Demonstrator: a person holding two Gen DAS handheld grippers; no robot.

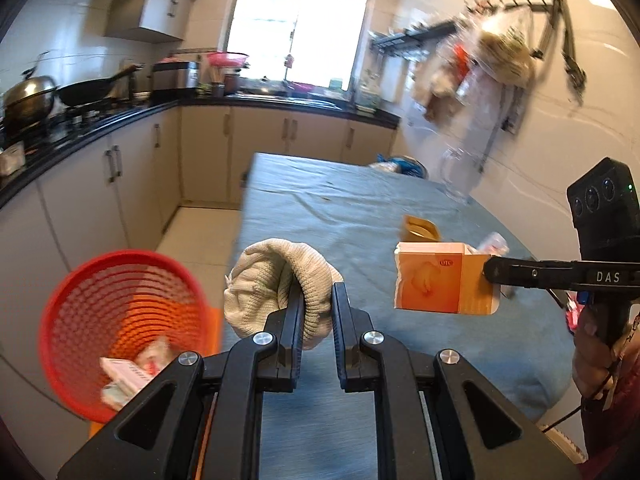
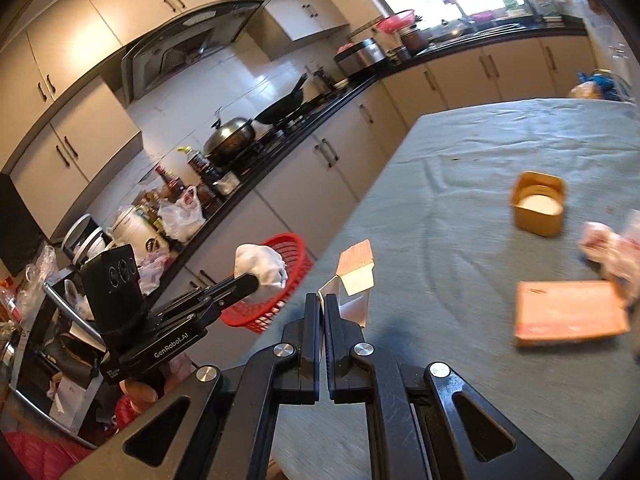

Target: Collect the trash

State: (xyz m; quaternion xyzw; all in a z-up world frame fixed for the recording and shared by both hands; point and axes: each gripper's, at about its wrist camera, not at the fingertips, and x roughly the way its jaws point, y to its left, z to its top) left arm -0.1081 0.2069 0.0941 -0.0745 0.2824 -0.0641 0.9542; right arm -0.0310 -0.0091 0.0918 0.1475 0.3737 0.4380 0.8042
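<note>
- While both grippers are loaded, the red basket (image 1: 120,332) lies low and to the left of the left gripper (image 1: 318,312), just off the table edge; left hand is nearer, so I'd judge it drops first.
- Left gripper: jaws nearly together, clamped on a knit glove (image 1: 276,280). Off-white, ribbed weave, soft and floppy, bunched into a lump that drapes over the left finger and sags leftward toward the basket.
- Right gripper (image 2: 322,312): jaws pressed together on the thin flap of an orange carton (image 1: 444,278). Flat cardboard box, glossy print, torn open end; its long axis runs sideways out from the fingertips, and it hangs clear of the table.
- From the right fingers, the basket is beyond and left, past the left gripper, so the carton has further to go.
- Basket: plastic lattice, round and tapered, already has a white box and crumpled wrappers at the bottom.
- Left on the table (image 2: 460,200), covered in wrinkled blue-grey cloth, ahead and right of the right fingers: a tan square tub (image 2: 538,204), a flat orange box (image 2: 570,314), and crumpled plastic wrap (image 2: 612,248), blurred.
- Risk, my guess: the glove could snag on a finger at release.
</note>
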